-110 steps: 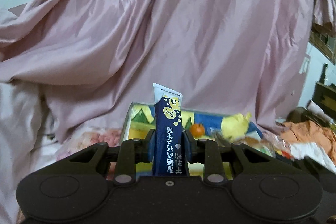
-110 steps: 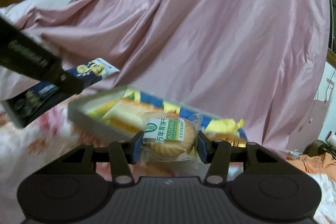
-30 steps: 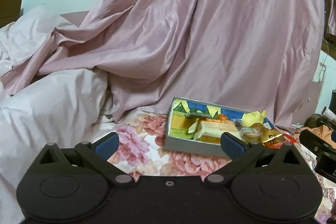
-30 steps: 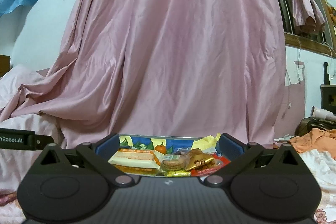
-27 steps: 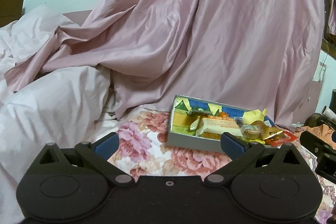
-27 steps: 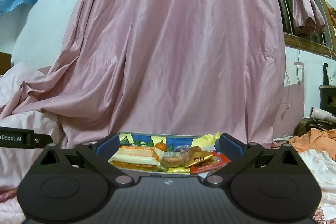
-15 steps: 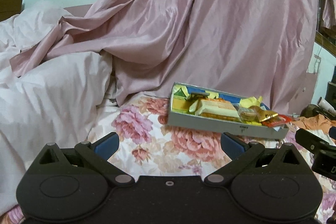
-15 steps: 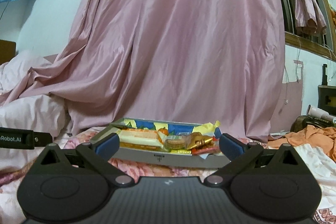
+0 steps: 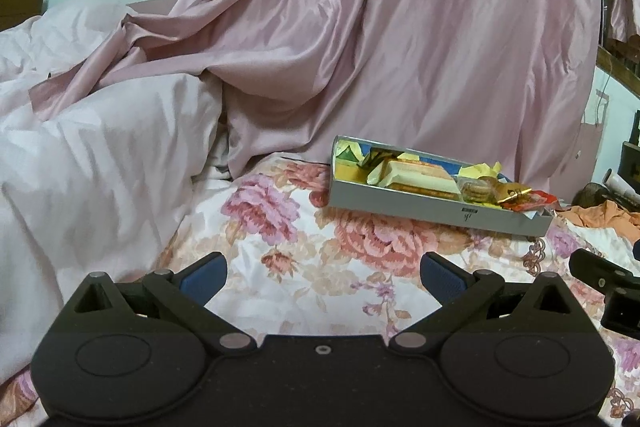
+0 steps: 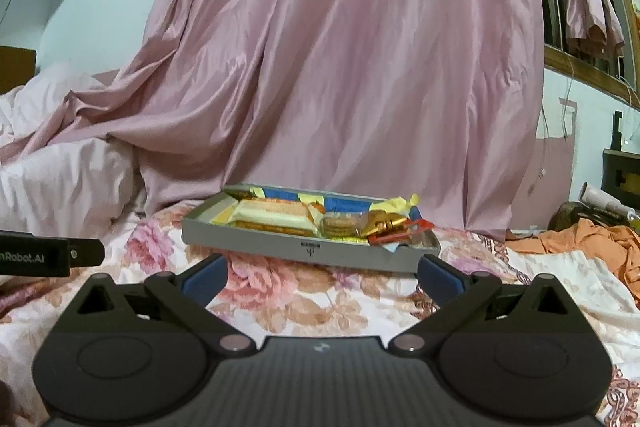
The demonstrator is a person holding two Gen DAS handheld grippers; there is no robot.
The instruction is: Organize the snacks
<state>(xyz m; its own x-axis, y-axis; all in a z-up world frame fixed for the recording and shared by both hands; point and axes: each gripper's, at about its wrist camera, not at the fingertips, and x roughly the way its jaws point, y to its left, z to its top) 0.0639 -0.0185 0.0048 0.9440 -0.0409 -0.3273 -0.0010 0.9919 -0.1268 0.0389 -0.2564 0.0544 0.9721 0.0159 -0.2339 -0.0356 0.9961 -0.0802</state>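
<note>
Small snacks [image 10: 362,225] at right end of tray [image 10: 304,251] overlapping, labels unreadable; orange cloth [image 10: 592,243] cut off at right edge.

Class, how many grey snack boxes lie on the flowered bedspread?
1. The grey box sits on the flowered bedspread before the pink curtain, ahead of both open grippers; none elsewhere in view.
</note>
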